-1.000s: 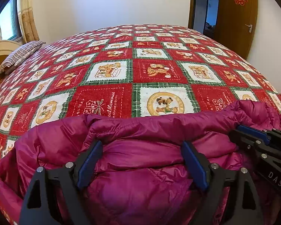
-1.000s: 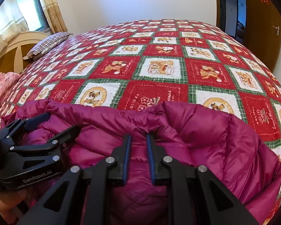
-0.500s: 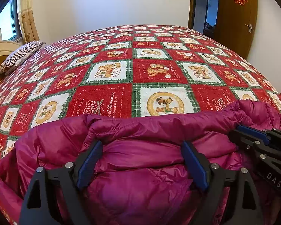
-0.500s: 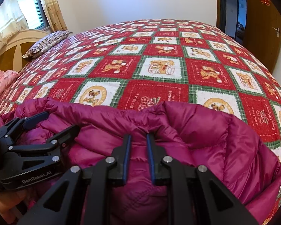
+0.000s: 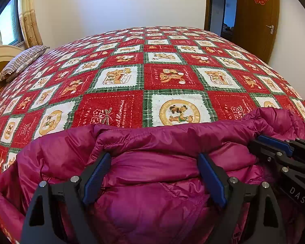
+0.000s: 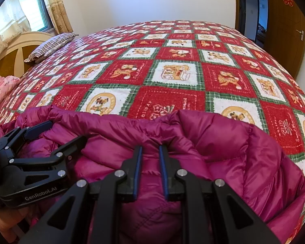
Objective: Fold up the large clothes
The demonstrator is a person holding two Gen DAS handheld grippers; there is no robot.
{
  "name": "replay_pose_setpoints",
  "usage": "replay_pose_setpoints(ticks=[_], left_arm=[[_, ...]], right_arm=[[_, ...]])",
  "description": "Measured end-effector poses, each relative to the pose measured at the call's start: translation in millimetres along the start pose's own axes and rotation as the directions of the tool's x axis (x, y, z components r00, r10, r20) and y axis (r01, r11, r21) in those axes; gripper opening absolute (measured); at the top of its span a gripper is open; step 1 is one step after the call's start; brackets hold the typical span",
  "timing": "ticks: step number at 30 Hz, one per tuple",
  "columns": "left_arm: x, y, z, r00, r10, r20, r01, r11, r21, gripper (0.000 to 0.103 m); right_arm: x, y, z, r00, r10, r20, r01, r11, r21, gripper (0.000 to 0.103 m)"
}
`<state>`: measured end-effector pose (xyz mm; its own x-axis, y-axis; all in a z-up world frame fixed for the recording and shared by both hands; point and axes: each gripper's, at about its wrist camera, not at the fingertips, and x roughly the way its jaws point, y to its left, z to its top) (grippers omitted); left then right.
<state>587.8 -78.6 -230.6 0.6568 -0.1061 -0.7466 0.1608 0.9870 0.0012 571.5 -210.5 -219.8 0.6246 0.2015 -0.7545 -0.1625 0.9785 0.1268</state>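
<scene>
**Jacket pinched at the near edge of the bed, fold not yet begun**

Right tongs: the blue pads stand close together with a ridge of the magenta down jacket pinched between them. Judged a grip on the fabric, at a raised seam or edge near the middle of the garment.

Left tongs: jaws wide apart, one pad to each side of a puffed panel of the same jacket. The pads lie against or just beside the fabric; no clamping is evident. In the right wrist view these tongs appear to the left of the right pair, spread over the jacket, close alongside.

Jacket: lies bunched directly under and ahead of both tongs, on the near edge of the bed, with its far rim rolled up in a thick fold. It is not spread flat. One part slopes away to the right of the right tongs, another falls away to the left of the left tongs.

Beyond the tongs: the red and green patchwork bedspread runs bare toward the far wall; a striped pillow sits far left.

Assessment: the step in hand is taking hold of the garment, an early stage. The next move calls for the left tongs to close on fabric, then both to draw the jacket out onto the bedspread ahead. Slippery, puffy fabric may escape a shallow pinch.
</scene>
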Motion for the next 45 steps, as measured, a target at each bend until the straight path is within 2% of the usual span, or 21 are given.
replay_pose_setpoints(ticks=[9,12,13,14,16,18,21,23,27,32,37,41,45], left_arm=[[1.0,-1.7,0.1,1.000,0.015,-0.002,-0.015,1.000,0.012,0.088],[-0.9,-0.9,7.2,0.999,0.010,-0.032,-0.009,1.000,0.029,0.090],[-9.2,2.5,11.6,0.999,0.006,-0.035,-0.005,1.000,0.025,0.090],[-26.8,7.4,15.5,1.000,-0.002,-0.003,0.002,1.000,0.007,0.090],[-65.0,15.4,18.1,0.996,-0.060,0.068,0.061,0.998,-0.015,0.090],[-101.9,22.4,10.2,0.992,-0.084,0.099,0.086,0.996,-0.013,0.090],[-151.8,34.1,-22.6,0.988,-0.075,0.135,0.075,0.997,0.007,0.090],[-180.4,47.3,-58.3,0.989,-0.072,0.130,0.071,0.997,0.012,0.090],[-217.7,60.5,-125.7,0.993,-0.049,0.105,0.047,0.998,0.029,0.090],[-261.6,75.6,-209.6,0.995,-0.020,0.101,0.017,1.000,0.025,0.090],[-281.4,84.7,-261.7,0.996,0.034,0.078,-0.037,0.998,0.043,0.090],[-286.7,95.9,-294.5,1.000,0.009,0.024,-0.008,1.000,-0.028,0.090],[-291.1,92.4,-325.0,1.000,-0.015,-0.010,0.015,1.000,-0.022,0.090]], right_arm=[[2.6,1.8,0.3,1.000,-0.009,-0.009,0.009,1.000,-0.009,0.020],[1.0,2.3,4.7,1.000,-0.011,-0.019,0.011,1.000,-0.020,0.020],[-3.9,0.5,7.4,1.000,-0.008,-0.018,0.008,1.000,-0.019,0.023],[-17.6,-2.4,8.8,1.000,-0.022,0.007,0.022,1.000,-0.007,0.028],[-51.8,-7.4,6.8,0.996,-0.036,0.079,0.034,0.999,0.016,0.062],[-87.4,-11.8,-3.3,0.993,-0.041,0.111,0.040,0.999,0.008,0.066],[-127.3,-20.2,-33.0,0.997,-0.013,0.077,0.013,1.000,0.000,0.067],[-150.2,-26.1,-58.7,0.999,-0.003,0.049,0.003,1.000,0.000,0.068],[-199.8,-30.5,-122.1,0.999,-0.020,0.036,0.021,0.999,-0.025,0.076],[-241.8,-35.4,-188.1,1.000,-0.028,0.009,0.028,1.000,0.005,0.076],[-259.8,-30.4,-239.5,0.997,-0.076,-0.005,0.077,0.997,0.024,0.076],[-268.1,-23.9,-271.7,0.995,-0.098,-0.009,0.099,0.994,0.037,0.076],[-281.4,-16.1,-295.1,0.993,-0.115,0.000,0.115,0.993,0.028,0.076]])
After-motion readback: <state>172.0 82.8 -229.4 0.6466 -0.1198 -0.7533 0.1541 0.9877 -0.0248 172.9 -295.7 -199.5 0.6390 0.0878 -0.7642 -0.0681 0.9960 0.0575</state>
